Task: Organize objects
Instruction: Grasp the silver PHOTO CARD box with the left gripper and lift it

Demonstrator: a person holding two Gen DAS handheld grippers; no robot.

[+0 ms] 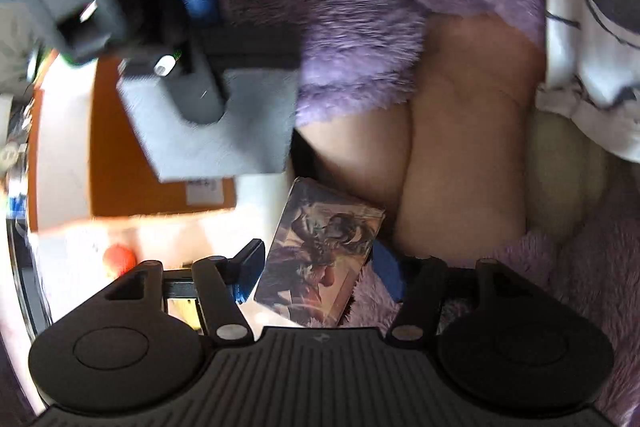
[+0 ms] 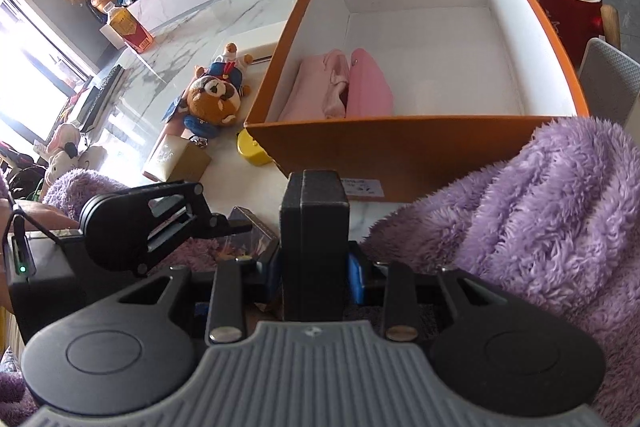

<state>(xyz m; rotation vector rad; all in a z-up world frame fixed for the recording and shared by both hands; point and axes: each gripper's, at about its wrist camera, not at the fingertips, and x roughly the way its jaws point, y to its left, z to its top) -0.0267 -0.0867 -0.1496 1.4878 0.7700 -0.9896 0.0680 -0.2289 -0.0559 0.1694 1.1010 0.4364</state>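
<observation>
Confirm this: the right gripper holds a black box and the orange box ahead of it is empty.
Not empty. The right wrist view shows pink items lying in the orange box, against its near wall. The right gripper does hold the black box.

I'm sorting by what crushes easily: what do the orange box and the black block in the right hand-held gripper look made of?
The orange box looks like cardboard: thin flat walls, matte orange outside, white inside, creased corners. The black block in the right hand-held gripper has a matte black skin with scuffed pale edges, perhaps leatherette or coated card; I can't tell which.
</observation>
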